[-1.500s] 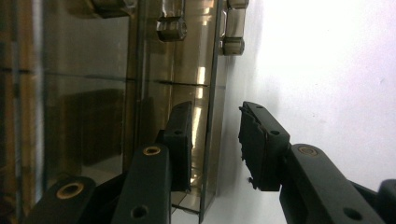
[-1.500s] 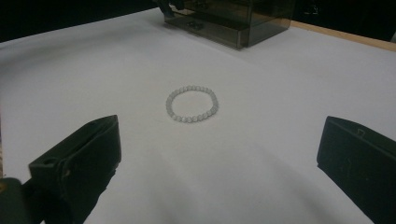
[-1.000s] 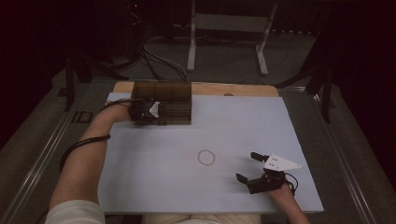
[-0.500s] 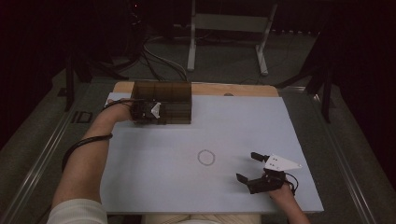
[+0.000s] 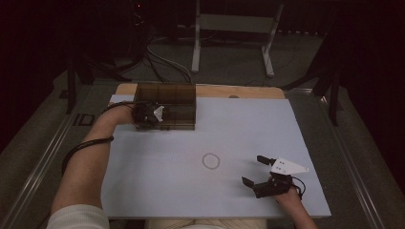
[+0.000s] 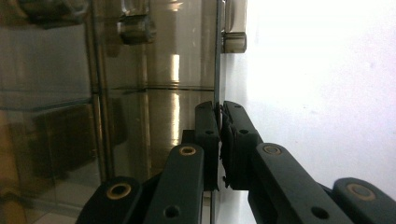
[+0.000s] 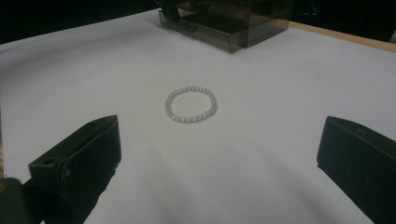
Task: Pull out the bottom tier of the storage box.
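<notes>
My left gripper [image 6: 219, 140] is clamped on the thin front edge of the smoky box [image 5: 165, 106] at the table's far left; a skewed pull could slip the pads off. My right gripper [image 5: 260, 172], jaws wide apart, waits near the bead bracelet [image 7: 190, 103], which lies mid-table.

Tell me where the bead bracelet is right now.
In the high view the bead bracelet lies flat on the white table cover near the middle, between the smoky plastic box and the open right gripper.
</notes>
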A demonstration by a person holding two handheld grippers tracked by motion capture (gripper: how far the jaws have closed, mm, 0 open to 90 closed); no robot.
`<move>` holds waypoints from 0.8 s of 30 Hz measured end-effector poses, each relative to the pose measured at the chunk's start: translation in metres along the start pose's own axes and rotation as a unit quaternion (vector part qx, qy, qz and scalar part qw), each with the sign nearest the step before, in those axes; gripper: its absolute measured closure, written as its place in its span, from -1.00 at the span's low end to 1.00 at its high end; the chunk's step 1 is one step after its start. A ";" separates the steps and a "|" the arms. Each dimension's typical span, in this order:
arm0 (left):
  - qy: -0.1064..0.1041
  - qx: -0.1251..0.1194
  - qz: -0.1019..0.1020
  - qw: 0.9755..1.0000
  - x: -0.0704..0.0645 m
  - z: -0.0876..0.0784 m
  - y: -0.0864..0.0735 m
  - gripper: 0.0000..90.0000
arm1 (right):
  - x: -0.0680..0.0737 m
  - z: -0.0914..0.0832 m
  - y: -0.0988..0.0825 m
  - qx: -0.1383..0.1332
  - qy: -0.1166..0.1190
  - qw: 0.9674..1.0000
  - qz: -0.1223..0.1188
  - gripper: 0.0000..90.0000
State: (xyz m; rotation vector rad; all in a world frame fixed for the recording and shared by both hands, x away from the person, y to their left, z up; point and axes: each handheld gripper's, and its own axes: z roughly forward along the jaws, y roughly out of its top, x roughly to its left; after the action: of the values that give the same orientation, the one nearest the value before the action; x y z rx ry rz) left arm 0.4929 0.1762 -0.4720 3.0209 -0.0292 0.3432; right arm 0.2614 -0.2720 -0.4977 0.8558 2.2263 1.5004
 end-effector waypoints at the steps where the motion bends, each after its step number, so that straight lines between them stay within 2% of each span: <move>1: -0.002 0.000 -0.001 1.000 -0.001 0.000 0.000 0.95 | 0.000 0.000 0.000 0.000 0.000 1.000 0.000 -1.00; 12: -0.010 0.003 -0.001 1.000 -0.010 -0.002 0.001 0.97 | 0.001 0.000 0.000 -0.001 0.000 1.000 0.000 -1.00; 14: -0.014 0.004 -0.007 1.000 -0.013 -0.002 0.002 0.97 | 0.001 0.000 0.000 -0.001 0.000 1.000 -0.001 -1.00; 18: -0.009 0.001 -0.005 1.000 -0.016 -0.003 0.001 0.97 | 0.001 0.000 0.001 -0.001 0.001 1.000 -0.001 -1.00; 20: -0.014 0.000 -0.014 1.000 -0.017 -0.003 0.001 0.97 | 0.001 0.000 0.001 0.000 0.001 1.000 -0.001 -1.00; 21: -0.013 0.002 -0.008 1.000 -0.017 -0.003 0.001 0.97 | 0.001 0.000 0.001 0.000 0.000 1.000 -0.001 -1.00; 24: -0.014 0.005 -0.010 1.000 -0.020 -0.004 0.002 0.97 | 0.001 0.000 0.001 -0.001 0.000 1.000 0.000 -1.00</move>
State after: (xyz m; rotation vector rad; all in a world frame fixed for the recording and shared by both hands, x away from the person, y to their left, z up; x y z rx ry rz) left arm 0.4725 0.1746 -0.4726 3.0338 -0.0005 0.2999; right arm 0.2609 -0.2715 -0.4970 0.8558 2.2231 1.5029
